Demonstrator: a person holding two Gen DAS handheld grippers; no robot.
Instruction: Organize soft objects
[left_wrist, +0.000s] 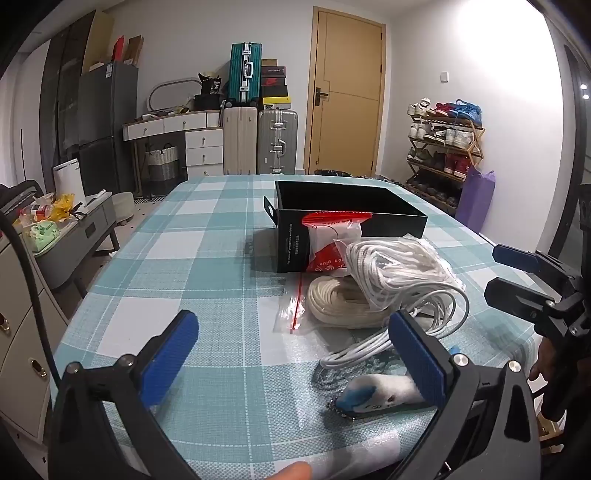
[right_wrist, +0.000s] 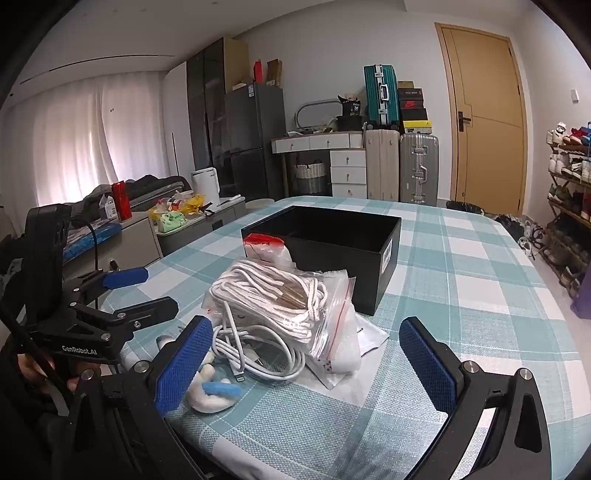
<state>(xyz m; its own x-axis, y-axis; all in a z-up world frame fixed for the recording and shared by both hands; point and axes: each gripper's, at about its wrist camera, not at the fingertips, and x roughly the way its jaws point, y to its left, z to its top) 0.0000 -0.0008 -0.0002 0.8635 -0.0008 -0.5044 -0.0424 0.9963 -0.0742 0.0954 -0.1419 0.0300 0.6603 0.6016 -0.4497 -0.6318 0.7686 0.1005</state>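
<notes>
On the left, the left hand-held gripper (left_wrist: 291, 354) hangs over bare checked cloth, released, its blue pads spread wide with nothing between them; it tilts down toward the pile, a stance that suits a first reach. Just past its right pad lies a small white-and-blue plush toy (left_wrist: 373, 393) on a ball chain, flat on the worktop (left_wrist: 207, 258), and beside that a loose coil of white charging cable (right_wrist: 258, 354). Behind the cable sit two zip bags of white rope (left_wrist: 391, 273), one leaning on the other, and a red-printed pouch (left_wrist: 325, 240) propped against the black box (right_wrist: 373, 258). The box stands open-topped and looks empty from here, so it is probably the bin the soft things are meant for; they are heaped against its near wall, none inside yet. On the right, the right hand-held gripper (right_wrist: 306, 365) is likewise released, its pads wide apart, the pile between and ahead of them, touching nothing I can make out
</notes>
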